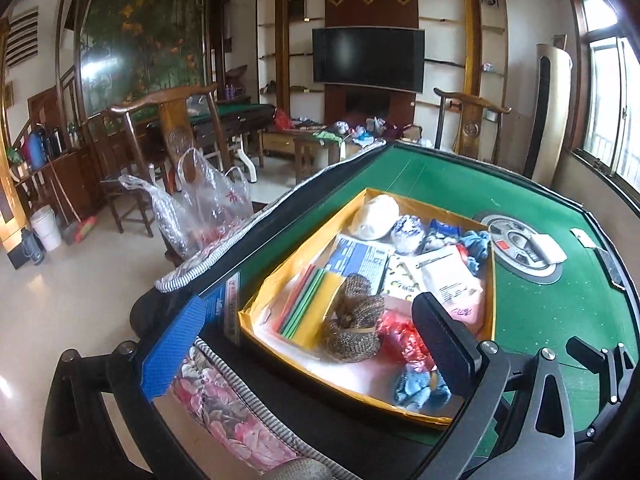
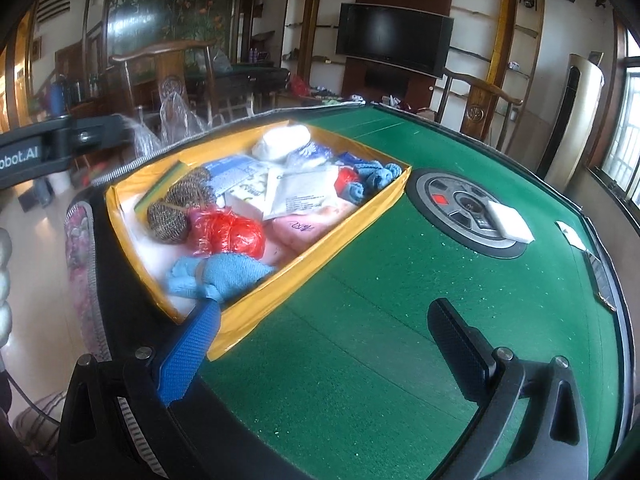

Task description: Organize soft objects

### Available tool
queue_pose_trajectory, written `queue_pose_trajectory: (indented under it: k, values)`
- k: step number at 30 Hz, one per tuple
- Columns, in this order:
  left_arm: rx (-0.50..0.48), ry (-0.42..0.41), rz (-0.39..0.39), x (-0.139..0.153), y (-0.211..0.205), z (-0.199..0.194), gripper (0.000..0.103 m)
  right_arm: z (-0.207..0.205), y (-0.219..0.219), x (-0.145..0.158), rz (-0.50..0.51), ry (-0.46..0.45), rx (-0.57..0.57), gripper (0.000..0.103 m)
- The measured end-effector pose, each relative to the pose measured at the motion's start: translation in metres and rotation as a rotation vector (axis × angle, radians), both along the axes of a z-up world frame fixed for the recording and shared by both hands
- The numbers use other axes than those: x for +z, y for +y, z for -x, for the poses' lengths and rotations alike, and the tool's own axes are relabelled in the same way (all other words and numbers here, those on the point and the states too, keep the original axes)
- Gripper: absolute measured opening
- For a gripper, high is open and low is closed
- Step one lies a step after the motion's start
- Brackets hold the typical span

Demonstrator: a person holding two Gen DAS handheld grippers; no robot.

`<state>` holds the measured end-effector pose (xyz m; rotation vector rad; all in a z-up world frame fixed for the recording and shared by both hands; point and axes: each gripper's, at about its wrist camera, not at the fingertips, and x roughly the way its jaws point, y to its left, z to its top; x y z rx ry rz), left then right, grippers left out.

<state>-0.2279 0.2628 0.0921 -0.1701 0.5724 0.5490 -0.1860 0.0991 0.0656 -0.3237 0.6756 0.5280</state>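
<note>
the yellow box [image 1: 494,280] is sitting on the green table [image 1: 532,312], packed with soft things: a white bundle [image 1: 376,210] at its far end, blue cloths [image 1: 476,246], a white packet [image 1: 448,276], a pink pack [image 1: 470,312], red plastic [image 1: 404,336], a brown mesh scrubber [image 1: 354,320], a light blue cloth [image 1: 416,388] at its near end, and coloured sheets [image 1: 308,304] along its left wall.

the left claw [image 1: 308,344] is hanging over the near end of the box with its fingers spread wide, nothing between the pads; its blue finger [image 1: 176,344] is lying outside the box's left wall, over the table edge, and its black finger [image 1: 444,340] is over the red plastic and light blue cloth.

the right claw [image 2: 320,344] is released too, spread wide and empty, over bare felt to the right of the box [image 2: 280,288]. its blue finger [image 2: 192,352] is overlapping the box's near corner, beside the light blue cloth [image 2: 224,276]; whether it touches, i cannot tell. its black finger [image 2: 460,348] is well clear over the felt.

only the left view is showing the plastic bags [image 1: 200,208] on a chair [image 1: 172,132] beyond its blue finger, and the floral cloth [image 1: 224,408] below it. the right view is showing the round centre panel [image 2: 468,212] and the white pad [image 2: 510,222] on it more plainly, ahead of its black finger, plus the red plastic [image 2: 228,232] and scrubber [image 2: 176,212] unblocked.
</note>
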Motion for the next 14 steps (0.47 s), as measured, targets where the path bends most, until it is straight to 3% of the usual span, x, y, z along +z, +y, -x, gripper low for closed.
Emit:
queue_pose_trajectory:
  k: [14]
  values:
    - [0.03,0.046,-0.002,-0.009,0.005,-0.01,0.103,-0.005,0.013,0.003,0.026,0.039,0.011,0.102]
